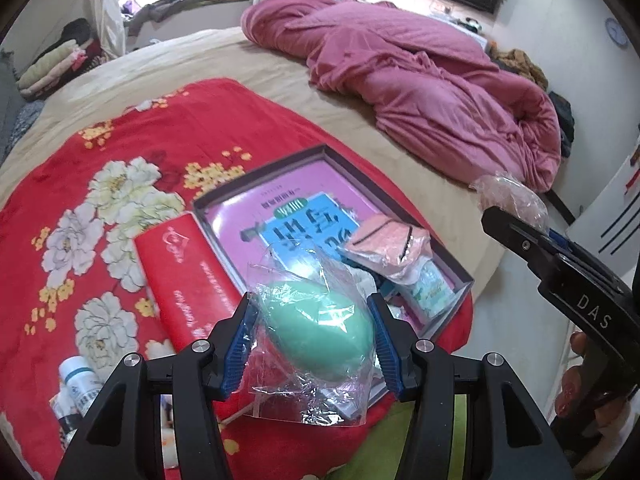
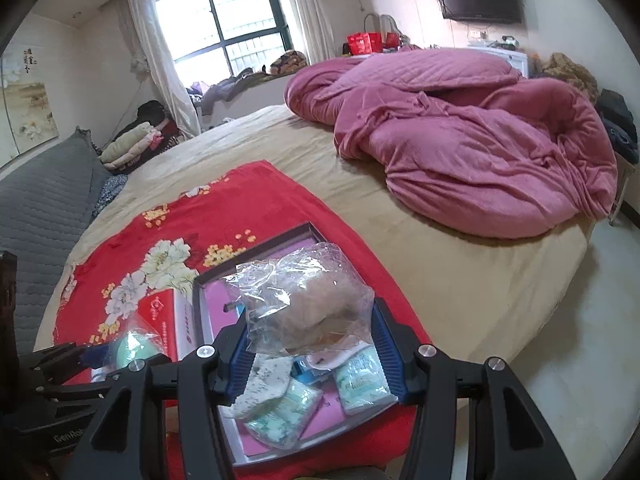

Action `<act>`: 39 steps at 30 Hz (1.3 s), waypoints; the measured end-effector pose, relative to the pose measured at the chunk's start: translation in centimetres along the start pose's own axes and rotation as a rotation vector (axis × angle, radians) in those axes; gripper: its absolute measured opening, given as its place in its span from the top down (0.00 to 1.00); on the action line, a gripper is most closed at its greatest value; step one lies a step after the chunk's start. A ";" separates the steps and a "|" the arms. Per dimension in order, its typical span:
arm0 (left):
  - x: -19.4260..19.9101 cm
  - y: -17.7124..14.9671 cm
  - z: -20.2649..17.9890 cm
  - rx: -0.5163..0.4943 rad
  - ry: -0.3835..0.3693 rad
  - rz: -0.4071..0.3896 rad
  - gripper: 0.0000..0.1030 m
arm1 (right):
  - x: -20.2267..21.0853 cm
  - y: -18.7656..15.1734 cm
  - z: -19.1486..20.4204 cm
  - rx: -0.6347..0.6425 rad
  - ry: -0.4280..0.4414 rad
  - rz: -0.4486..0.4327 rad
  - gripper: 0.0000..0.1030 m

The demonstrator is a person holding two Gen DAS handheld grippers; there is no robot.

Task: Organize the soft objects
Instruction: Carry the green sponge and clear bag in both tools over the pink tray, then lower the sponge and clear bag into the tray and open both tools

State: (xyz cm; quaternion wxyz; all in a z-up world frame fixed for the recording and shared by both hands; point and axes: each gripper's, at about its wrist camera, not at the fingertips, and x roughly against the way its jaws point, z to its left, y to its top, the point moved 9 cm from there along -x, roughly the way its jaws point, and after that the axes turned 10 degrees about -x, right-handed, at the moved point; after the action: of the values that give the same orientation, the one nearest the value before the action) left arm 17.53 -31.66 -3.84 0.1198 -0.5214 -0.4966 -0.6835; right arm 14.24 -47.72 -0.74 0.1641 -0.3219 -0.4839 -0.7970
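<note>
From the left wrist, the left gripper (image 1: 312, 336) has its jaws closed on a bagged green sponge egg (image 1: 320, 328) above the open box (image 1: 460, 276), and from the right wrist, the right gripper (image 2: 312, 348) clamps a bagged beige puff (image 2: 316, 312) over it, so lowering and releasing both inside looks next.

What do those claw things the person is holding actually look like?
Both are matte black plastic frames with silver round screws. The left gripper and right gripper each have two fingers lined with ribbed blue pads. White lettering reading DAS marks the right one's side. No cables or sleeves show.
</note>
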 end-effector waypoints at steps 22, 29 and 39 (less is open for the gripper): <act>-9.6 -0.3 -1.6 -0.061 -0.011 0.156 0.45 | -4.5 -3.8 -1.6 0.019 0.005 0.152 0.48; -10.5 -0.2 -1.3 -0.064 -0.004 0.165 0.45 | -6.1 -4.5 -1.6 0.030 0.003 0.183 0.48; -11.0 -0.4 -0.6 -0.053 0.004 0.170 0.45 | -9.4 -5.5 -2.1 0.028 -0.006 0.263 0.47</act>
State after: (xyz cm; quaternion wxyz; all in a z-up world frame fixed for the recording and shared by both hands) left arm 21.57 -35.85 -13.22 0.1645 -0.5635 -0.4318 -0.6848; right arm 17.29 -47.38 -11.35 0.2702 -0.3827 -0.4490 -0.7609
